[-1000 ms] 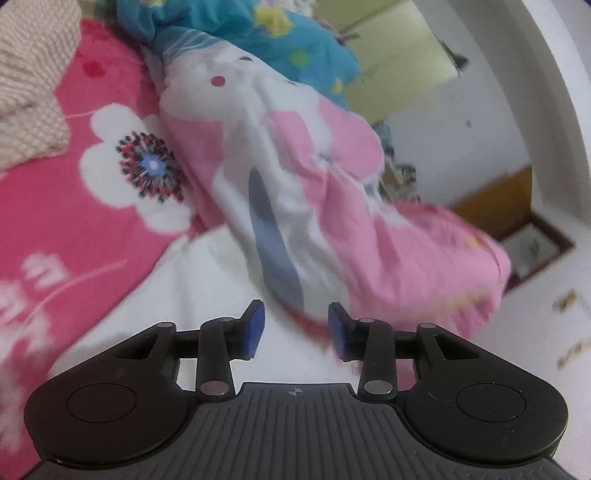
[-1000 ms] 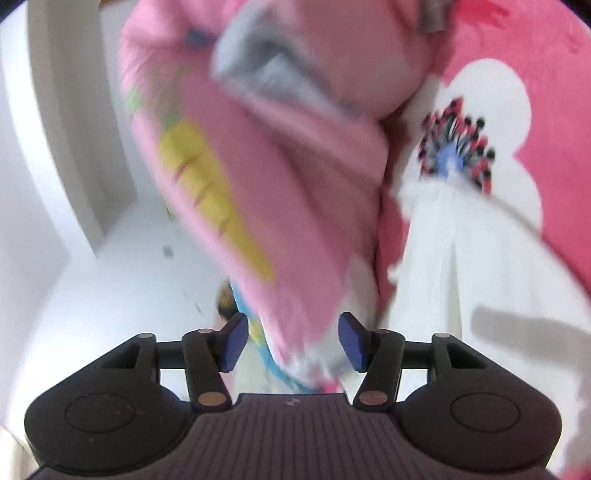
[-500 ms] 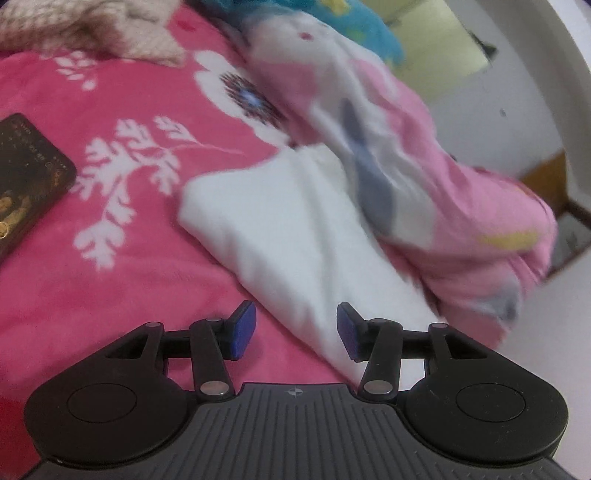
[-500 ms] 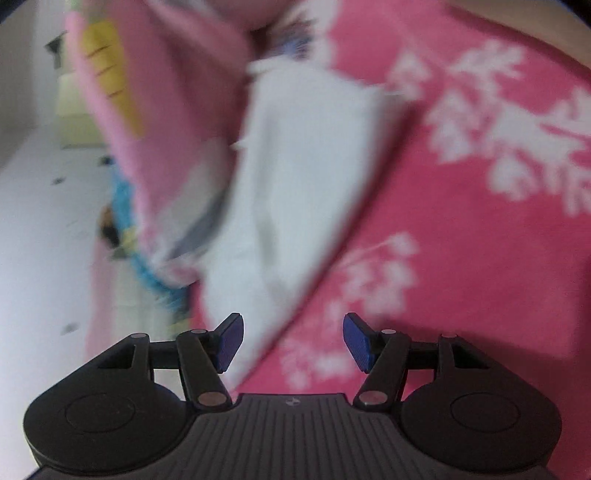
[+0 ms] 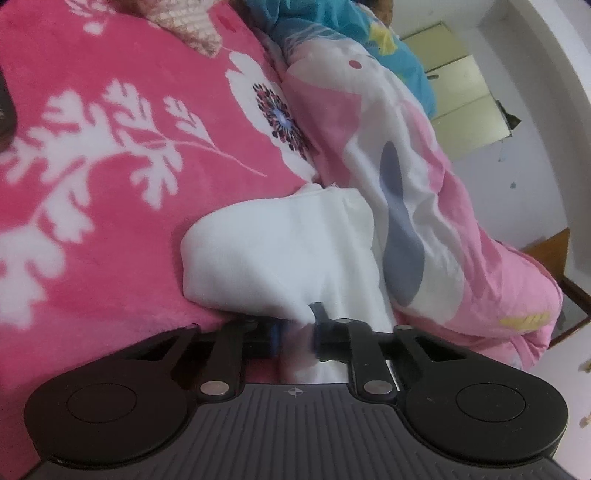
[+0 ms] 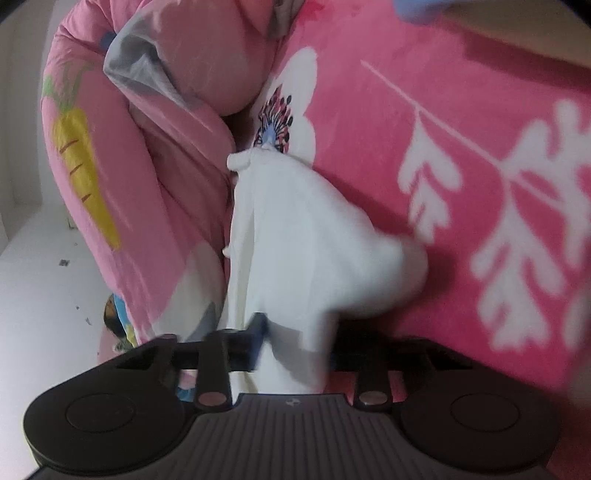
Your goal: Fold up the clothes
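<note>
Plain white garment (image 5: 280, 251), pink white-flowered blanket (image 5: 110, 147), pink carrot-print quilt (image 6: 110, 155)

Soft matt white cloth garment (image 5: 295, 251) between the jaws; fleecy pink floral blanket (image 5: 110, 206) beyond (smooth quilt (image 5: 424, 192) beside).

Home bedroom: pink floral blanket (image 5: 110, 155), carrot-print quilt (image 6: 122, 166), cupboard (image 5: 465, 96).

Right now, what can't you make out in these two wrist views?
- Left wrist: the left gripper fingertips are buried in the white garment and blurred; pad contact is unclear.
- Right wrist: the right gripper has its right finger hidden behind the cloth fold.
- Garment type: it is bunched, with its near end cut off by the gripper bodies.
- Left wrist, left edge: a dark object is cropped and unidentifiable.
- Right wrist, top edge: a blue blur, unidentifiable.
</note>
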Demonstrator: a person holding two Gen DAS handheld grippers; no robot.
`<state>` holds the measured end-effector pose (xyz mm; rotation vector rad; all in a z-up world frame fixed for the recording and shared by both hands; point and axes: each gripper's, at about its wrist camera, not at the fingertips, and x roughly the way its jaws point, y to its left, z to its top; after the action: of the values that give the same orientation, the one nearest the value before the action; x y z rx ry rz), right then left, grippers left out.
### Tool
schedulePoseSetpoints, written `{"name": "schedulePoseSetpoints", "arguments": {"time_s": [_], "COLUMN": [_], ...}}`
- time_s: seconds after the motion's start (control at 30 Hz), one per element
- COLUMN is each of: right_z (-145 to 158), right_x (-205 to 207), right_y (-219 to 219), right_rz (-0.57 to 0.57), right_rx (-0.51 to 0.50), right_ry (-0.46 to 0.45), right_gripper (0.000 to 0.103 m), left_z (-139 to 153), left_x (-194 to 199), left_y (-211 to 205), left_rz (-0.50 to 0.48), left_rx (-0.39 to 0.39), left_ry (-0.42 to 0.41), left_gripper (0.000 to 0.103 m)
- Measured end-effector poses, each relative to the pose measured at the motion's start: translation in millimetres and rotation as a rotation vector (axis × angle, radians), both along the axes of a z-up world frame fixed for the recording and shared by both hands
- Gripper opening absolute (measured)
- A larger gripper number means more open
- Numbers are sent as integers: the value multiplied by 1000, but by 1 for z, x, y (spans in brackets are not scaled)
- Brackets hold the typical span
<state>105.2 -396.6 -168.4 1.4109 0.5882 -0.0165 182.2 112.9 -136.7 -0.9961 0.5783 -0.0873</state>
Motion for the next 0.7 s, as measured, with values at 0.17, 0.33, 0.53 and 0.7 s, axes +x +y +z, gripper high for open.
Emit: {"name": "schedulePoseSetpoints", "arguments": {"time_s": [0.17,0.33,0.53,0.7], "right_z": [17,37,62,73], "right_x": [7,-11,-67,-146], "right_y": [10,12,18,27], "right_rz": [-13,-15,20,84], "right_rx": [-89,-101,-99,-88], "right_ry": [-16,-30,-48,-14], "right_gripper": [14,12,12,12], "left_z": [12,29,45,58], "left_x": [-7,-33,-88,-129], "left_y": [0,11,33,48], "left_rz": [22,17,-37,-80], "left_rx": [22,26,35,66], "left_ry": [-29,-48,-53,-58], "left_gripper": [5,3,3,3]}}
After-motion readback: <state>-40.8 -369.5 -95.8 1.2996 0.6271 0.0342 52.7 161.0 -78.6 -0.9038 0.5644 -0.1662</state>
